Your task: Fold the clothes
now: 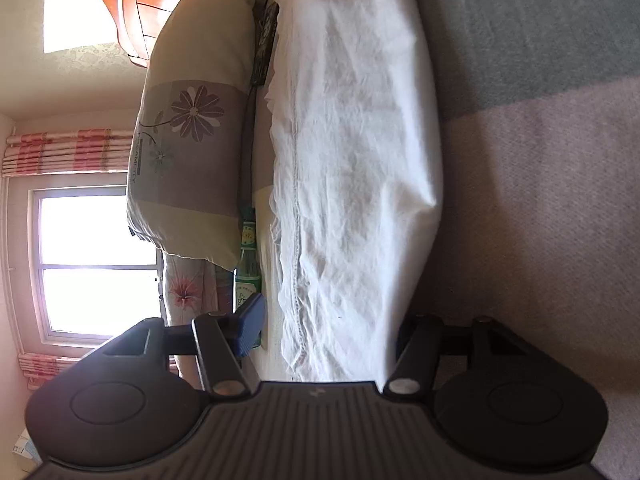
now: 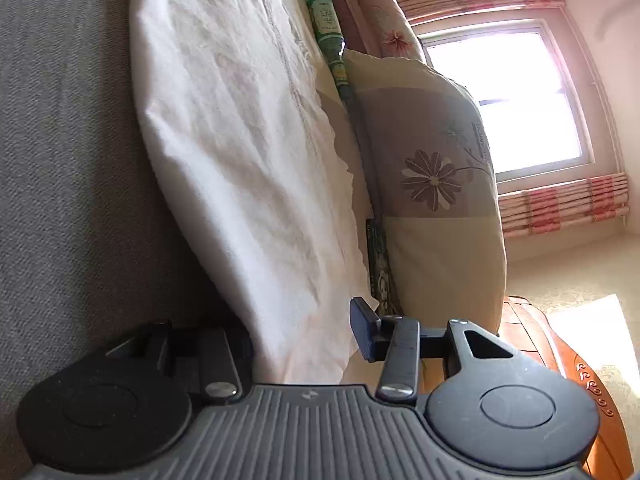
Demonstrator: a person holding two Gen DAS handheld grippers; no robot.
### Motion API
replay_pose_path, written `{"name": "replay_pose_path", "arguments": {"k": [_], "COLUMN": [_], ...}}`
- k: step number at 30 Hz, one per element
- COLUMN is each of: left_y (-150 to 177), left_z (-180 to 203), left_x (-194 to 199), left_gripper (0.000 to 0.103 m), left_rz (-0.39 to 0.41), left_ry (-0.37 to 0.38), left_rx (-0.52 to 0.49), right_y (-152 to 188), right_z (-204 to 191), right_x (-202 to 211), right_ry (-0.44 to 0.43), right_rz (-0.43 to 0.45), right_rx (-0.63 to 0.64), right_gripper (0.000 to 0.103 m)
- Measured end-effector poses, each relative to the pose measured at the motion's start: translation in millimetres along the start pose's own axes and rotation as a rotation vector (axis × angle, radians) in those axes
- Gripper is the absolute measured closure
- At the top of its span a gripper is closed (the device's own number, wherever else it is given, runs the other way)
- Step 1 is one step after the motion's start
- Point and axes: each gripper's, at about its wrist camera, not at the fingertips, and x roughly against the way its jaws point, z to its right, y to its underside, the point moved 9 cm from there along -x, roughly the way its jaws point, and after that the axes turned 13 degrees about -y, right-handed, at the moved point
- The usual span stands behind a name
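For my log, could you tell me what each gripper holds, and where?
Neither grips anything. The left gripper and right gripper stand open, straddling opposite ends of the white garment.

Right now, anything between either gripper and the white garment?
Nothing visible. The white garment already runs between the open jaws of the left gripper and of the right gripper. The green bottle and pillow lie beyond the garment's far edge, out of the way.
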Motion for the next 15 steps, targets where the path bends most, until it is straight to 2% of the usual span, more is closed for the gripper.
{"name": "replay_pose_path", "arguments": {"k": [2, 5, 7, 8, 10, 11, 13, 15], "left_y": [-2, -3, -4, -4, -2, -1, 2, 5], "left_z": [-1, 2, 6, 7, 9, 9, 9, 8], "left_x": [-8, -12, -12, -11, -9, -9, -7, -6], "left_gripper": [0.044, 0.055, 0.068, 0.071, 0.081, 0.084, 0.095, 0.097], "left_rz": [-0.013, -0.018, -0.018, -0.02, -0.031, -0.034, -0.033, -0.033], "left_ry": [-0.01, -0.01, -0.006, -0.003, 0.013, 0.02, 0.025, 0.03], "left_rx": [-0.001, 0.002, 0.005, 0.008, 0.021, 0.024, 0.024, 0.023], "right_y": [1, 2, 1, 0, 0, 1, 2, 1], "right_z": [6, 7, 8, 9, 7, 1, -5, -3], "right_x": [-6, -10, -12, -15, -21, -20, -18, -14], "right_ry": [0.013, 0.024, 0.022, 0.009, -0.021, -0.023, -0.018, -0.005], "right_rz": [-0.005, 0.0, -0.001, -0.007, -0.015, -0.022, -0.031, -0.026], "right_rx": [-0.021, -0.021, -0.016, -0.024, -0.022, -0.008, 0.013, 0.005], "right_gripper": [0.052, 0.053, 0.056, 0.059, 0.083, 0.09, 0.096, 0.096]}}
